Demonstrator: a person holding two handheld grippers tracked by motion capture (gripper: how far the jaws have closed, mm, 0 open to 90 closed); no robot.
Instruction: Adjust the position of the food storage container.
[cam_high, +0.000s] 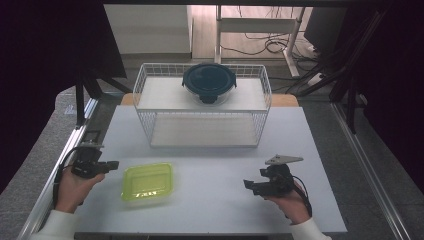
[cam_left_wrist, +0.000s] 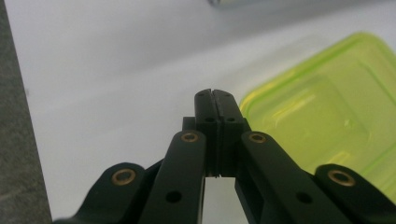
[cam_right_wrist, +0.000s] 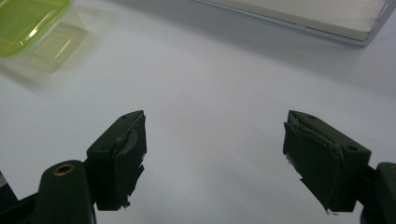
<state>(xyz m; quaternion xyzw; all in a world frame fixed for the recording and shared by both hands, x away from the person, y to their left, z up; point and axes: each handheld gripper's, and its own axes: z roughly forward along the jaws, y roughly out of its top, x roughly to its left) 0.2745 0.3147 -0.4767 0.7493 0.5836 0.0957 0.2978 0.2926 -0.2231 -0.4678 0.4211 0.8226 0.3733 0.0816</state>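
One green box (cam_high: 147, 181) beside left tool (cam_high: 113, 164)

Glossy translucent green plastic container (cam_high: 147, 181), matt white table (cam_high: 215, 200) — white wire basket (cam_high: 202, 107)

Left gripper (cam_left_wrist: 215, 93): jaws pressed together, nothing between them; tips at picture centre, links rising from 6 o'clock.
Green container (cam_left_wrist: 322, 112): translucent, lid on; at 3 o'clock of the jaw tips, just beside them, not touching.
Table (cam_left_wrist: 107, 70): white surface, from 9 to 12 o'clock.
Grey strip (cam_left_wrist: 16, 154): along the table edge at 8 o'clock.
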